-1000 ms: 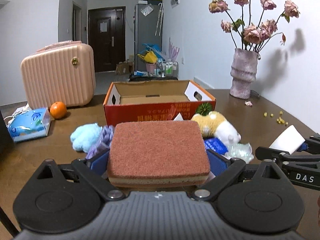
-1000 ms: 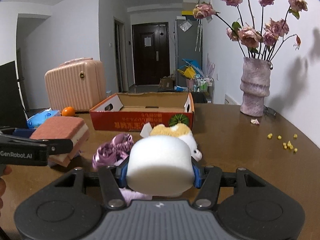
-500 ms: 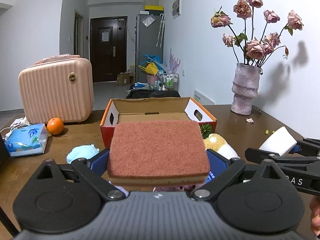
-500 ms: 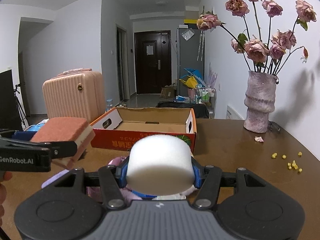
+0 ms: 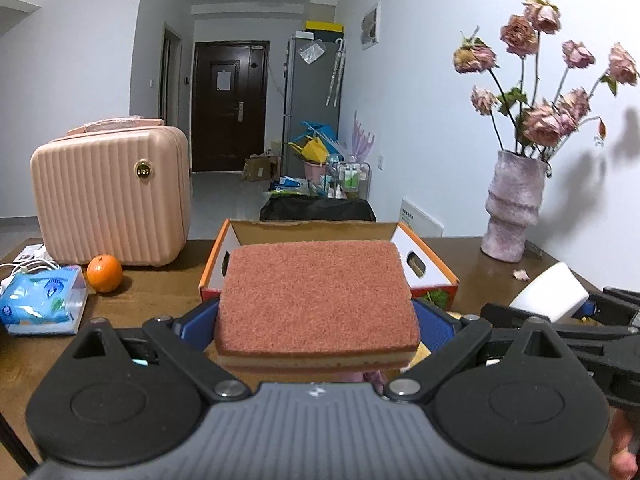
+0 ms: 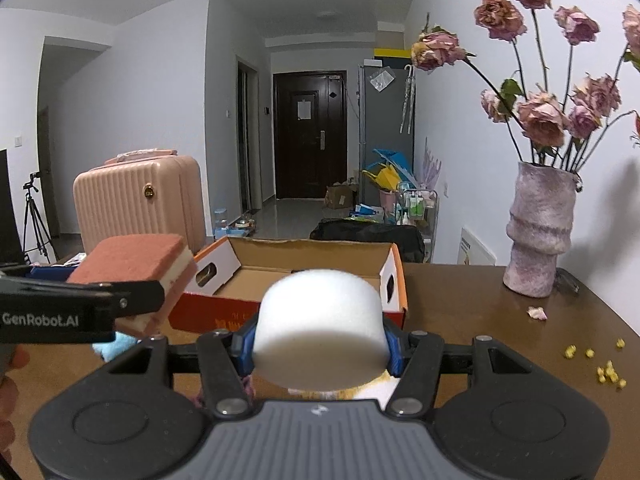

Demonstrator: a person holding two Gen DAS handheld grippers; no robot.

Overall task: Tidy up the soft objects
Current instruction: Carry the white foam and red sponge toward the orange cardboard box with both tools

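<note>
Sponge (image 5: pixel 316 300) is being clamped flat in left tool (image 5: pixel 316 320), foam (image 6: pixel 320 328) squeezed in right tool (image 6: pixel 320 344), both above tabletop (image 6: pixel 480 320) short of box (image 6: pixel 304 276). Release is best being delayed until over box. Right view alone is showing box floor.

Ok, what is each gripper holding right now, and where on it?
The left gripper clamps the brown-topped sponge by its two side edges. The right gripper squeezes the white foam cylinder across its sides.
</note>
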